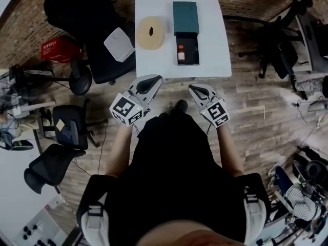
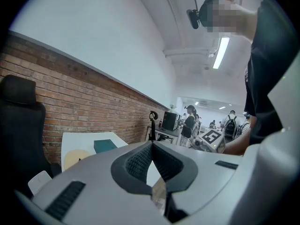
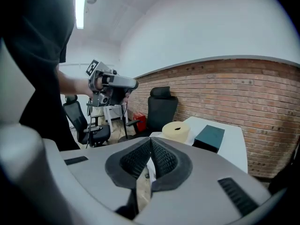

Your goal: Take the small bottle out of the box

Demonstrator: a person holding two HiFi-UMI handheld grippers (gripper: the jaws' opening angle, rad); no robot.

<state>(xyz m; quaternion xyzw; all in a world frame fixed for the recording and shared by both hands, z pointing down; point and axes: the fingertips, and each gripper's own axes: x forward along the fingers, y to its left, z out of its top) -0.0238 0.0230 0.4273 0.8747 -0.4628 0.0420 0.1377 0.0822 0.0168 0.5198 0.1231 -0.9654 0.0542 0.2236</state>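
Note:
A small brown bottle [image 1: 181,54] with a red cap lies in the open black box [image 1: 190,51] near the front of the white table [image 1: 154,60]. The dark teal lid [image 1: 185,17] lies just behind the box. Both grippers hang in front of the table's near edge, close to the person's body. My left gripper [image 1: 153,79] is shut with nothing in it, its tips meeting [image 2: 152,144]. My right gripper [image 1: 196,88] is also shut and empty [image 3: 151,140]. The bottle does not show in either gripper view; the teal lid [image 3: 210,137] does.
A pale yellow roll [image 1: 150,32] lies on the table left of the box. A black office chair with a white pad [image 1: 119,44] stands at the table's left, a red crate [image 1: 59,49] beyond it. More chairs [image 1: 279,40] stand at the right.

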